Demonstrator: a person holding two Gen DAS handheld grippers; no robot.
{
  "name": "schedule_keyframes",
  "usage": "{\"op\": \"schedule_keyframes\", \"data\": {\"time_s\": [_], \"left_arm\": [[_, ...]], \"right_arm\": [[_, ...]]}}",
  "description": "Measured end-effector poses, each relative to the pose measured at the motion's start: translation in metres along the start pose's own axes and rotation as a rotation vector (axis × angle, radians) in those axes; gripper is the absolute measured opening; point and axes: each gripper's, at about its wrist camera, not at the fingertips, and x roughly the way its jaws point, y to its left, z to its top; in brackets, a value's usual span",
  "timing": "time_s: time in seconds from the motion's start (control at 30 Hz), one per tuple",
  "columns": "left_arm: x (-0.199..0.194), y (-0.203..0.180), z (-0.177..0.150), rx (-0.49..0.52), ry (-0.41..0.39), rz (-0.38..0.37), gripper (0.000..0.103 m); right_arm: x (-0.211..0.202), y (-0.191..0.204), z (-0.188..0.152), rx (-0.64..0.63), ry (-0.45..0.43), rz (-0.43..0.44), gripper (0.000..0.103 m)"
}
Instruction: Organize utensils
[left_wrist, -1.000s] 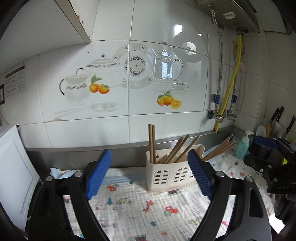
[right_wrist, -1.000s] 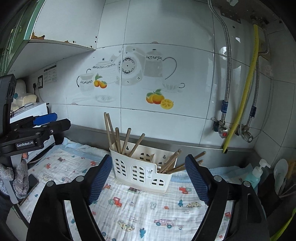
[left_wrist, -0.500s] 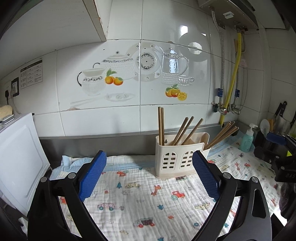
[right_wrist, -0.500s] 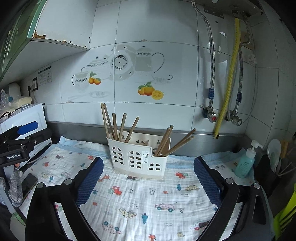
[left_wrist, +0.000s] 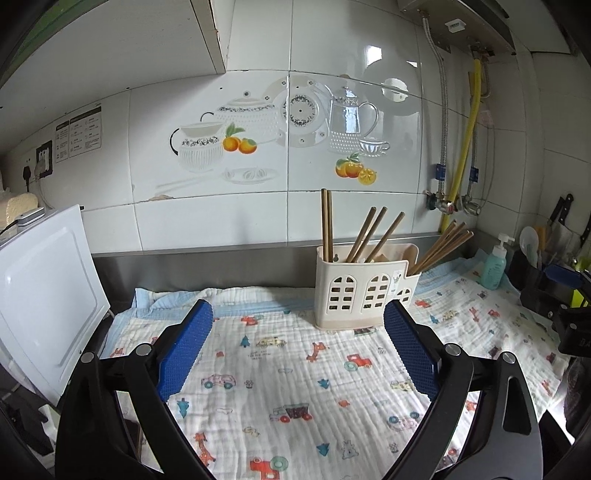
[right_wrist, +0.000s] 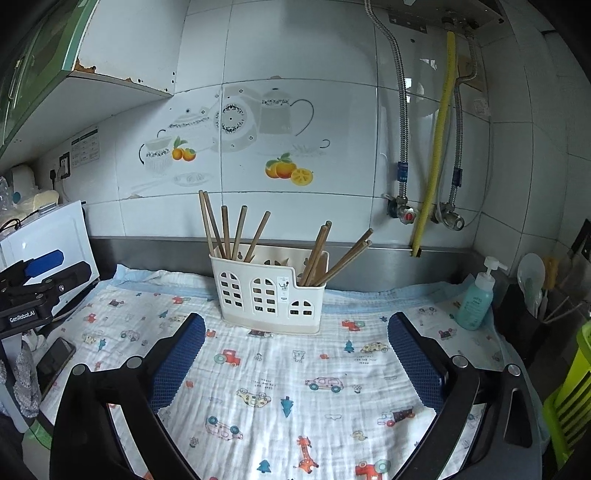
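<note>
The left gripper (left_wrist: 295, 343) has just been opening and is wide, with nothing between its jaws. In the middle, the chopsticks (right_wrist: 236, 230) stand in the white holder (right_wrist: 267, 291) on the cloth (right_wrist: 314, 406); they look light, stiff and smooth, best pinched near the top ends. The right gripper (right_wrist: 295, 354) has likewise opened wide and is empty.

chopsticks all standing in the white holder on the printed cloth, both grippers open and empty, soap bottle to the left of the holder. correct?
One error: the soap bottle stands to the right of the holder, near the corner, as the right wrist view shows. The rest holds: the chopsticks stand in the holder on the printed cloth, and the left gripper and right gripper are open and empty.
</note>
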Motion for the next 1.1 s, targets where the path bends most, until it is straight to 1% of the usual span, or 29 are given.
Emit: {"op": "schedule_keyframes", "data": {"time_s": [0.27, 0.5, 0.8, 1.1], "left_arm": [[-0.010, -0.003, -0.012, 0.006, 0.012, -0.024, 0.093], [-0.011, -0.004, -0.027, 0.004, 0.044, -0.033, 0.093], [-0.007, -0.004, -0.039, 0.005, 0.078, -0.040, 0.093], [-0.007, -0.004, -0.043, 0.002, 0.087, -0.043, 0.093]], "right_arm": [[-0.003, -0.005, -0.020, 0.036, 0.040, 0.001, 0.096], [-0.002, -0.004, -0.032, 0.049, 0.064, 0.007, 0.096], [0.001, 0.000, -0.042, 0.037, 0.088, 0.004, 0.096], [0.002, 0.000, -0.044, 0.037, 0.096, 0.004, 0.096]]}}
